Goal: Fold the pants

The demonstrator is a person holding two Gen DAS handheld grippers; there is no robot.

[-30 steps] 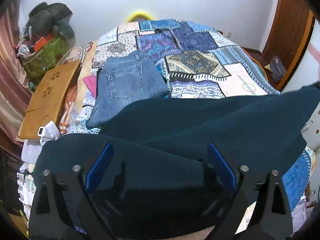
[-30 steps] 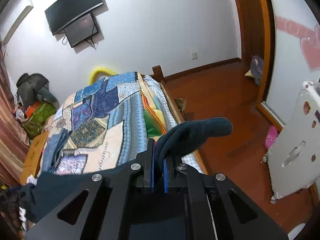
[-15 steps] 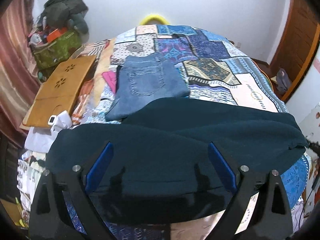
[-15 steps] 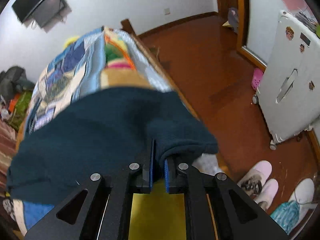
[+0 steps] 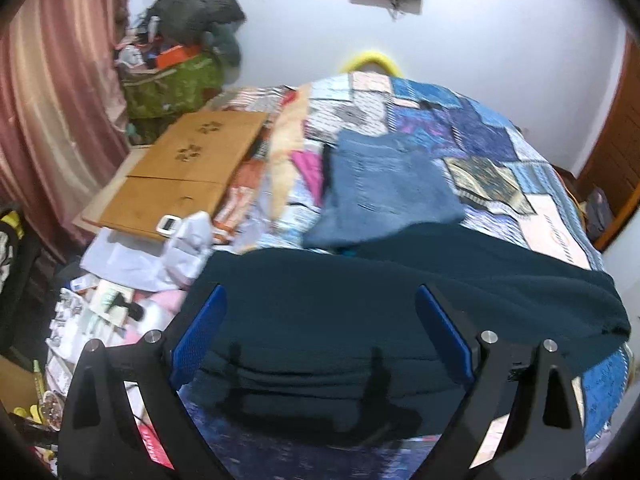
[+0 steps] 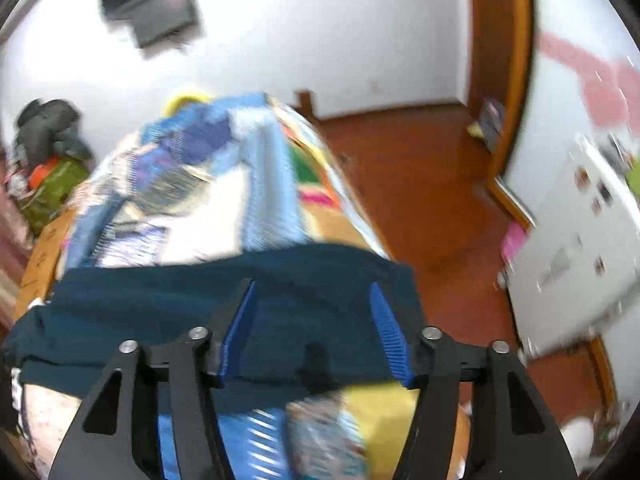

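Dark teal fleece pants [image 5: 400, 300] lie folded across the near end of the patchwork bed cover [image 5: 480, 148]. They also show in the right wrist view [image 6: 200, 304], blurred. My left gripper [image 5: 320, 332] is open above the pants and holds nothing. My right gripper [image 6: 314, 328] is open over the right end of the pants, with its blue pads apart and nothing between them.
Folded blue jeans [image 5: 384, 188] lie on the bed behind the teal pants. A wooden board [image 5: 188, 172], papers and clutter sit to the left. A green bag with clothes [image 5: 172, 84] stands by the wall. A white fridge [image 6: 580, 248] stands on the wooden floor at the right.
My right gripper opened and let go of the pants' end, which now lies on the bed. Both grippers drew back a little. The left gripper stayed open.
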